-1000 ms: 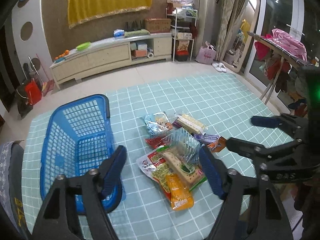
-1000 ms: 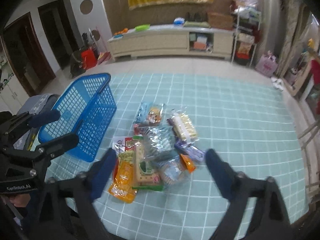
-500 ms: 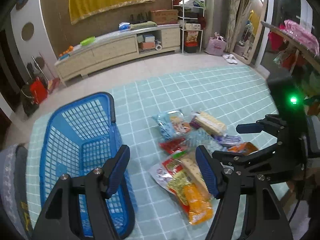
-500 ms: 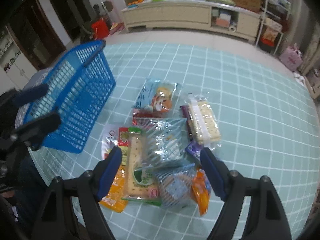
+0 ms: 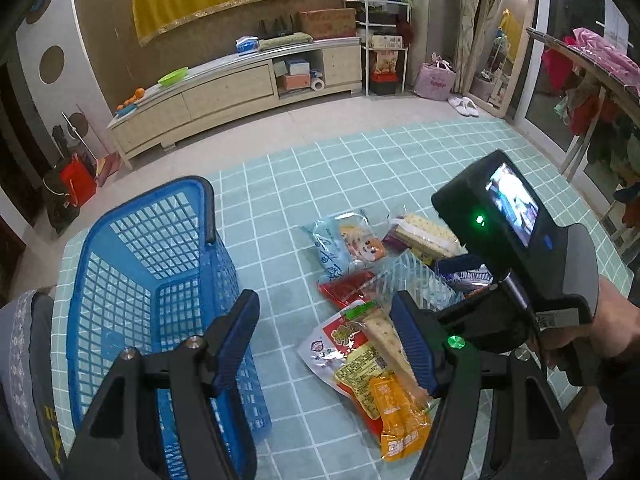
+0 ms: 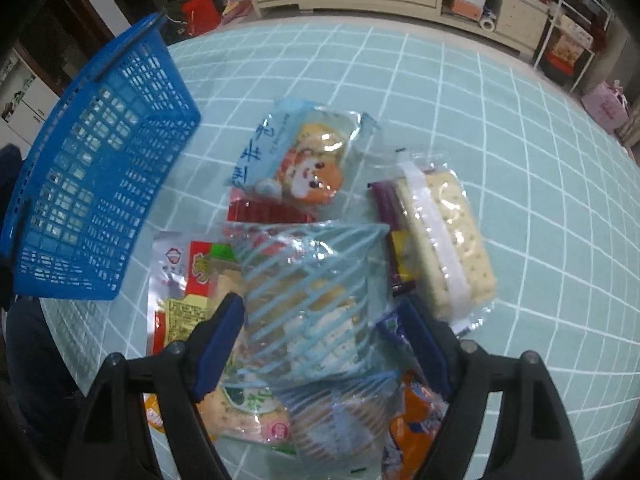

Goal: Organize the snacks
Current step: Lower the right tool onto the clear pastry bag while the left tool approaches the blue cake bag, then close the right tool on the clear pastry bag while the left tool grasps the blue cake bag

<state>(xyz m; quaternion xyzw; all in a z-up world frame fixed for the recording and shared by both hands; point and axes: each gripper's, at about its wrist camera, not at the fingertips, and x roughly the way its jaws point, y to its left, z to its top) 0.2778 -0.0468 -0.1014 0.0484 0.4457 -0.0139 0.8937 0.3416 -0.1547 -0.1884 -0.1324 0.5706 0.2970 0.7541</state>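
Table: teal checked cloth (image 5: 360, 168).
Basket (image 5: 132, 280): blue, left of snacks.
Snacks (image 6: 312, 288): heaped on table.
Right gripper (image 6: 320, 340): open, straddling striped packet, pads clear.
Left gripper (image 5: 324, 340): open, empty, beside basket.

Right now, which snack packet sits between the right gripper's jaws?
The clear packet with light-blue diagonal stripes, on top of the pile. The right gripper straddles it, jaws open; the cartoon-faced packet and cracker pack lie beyond.
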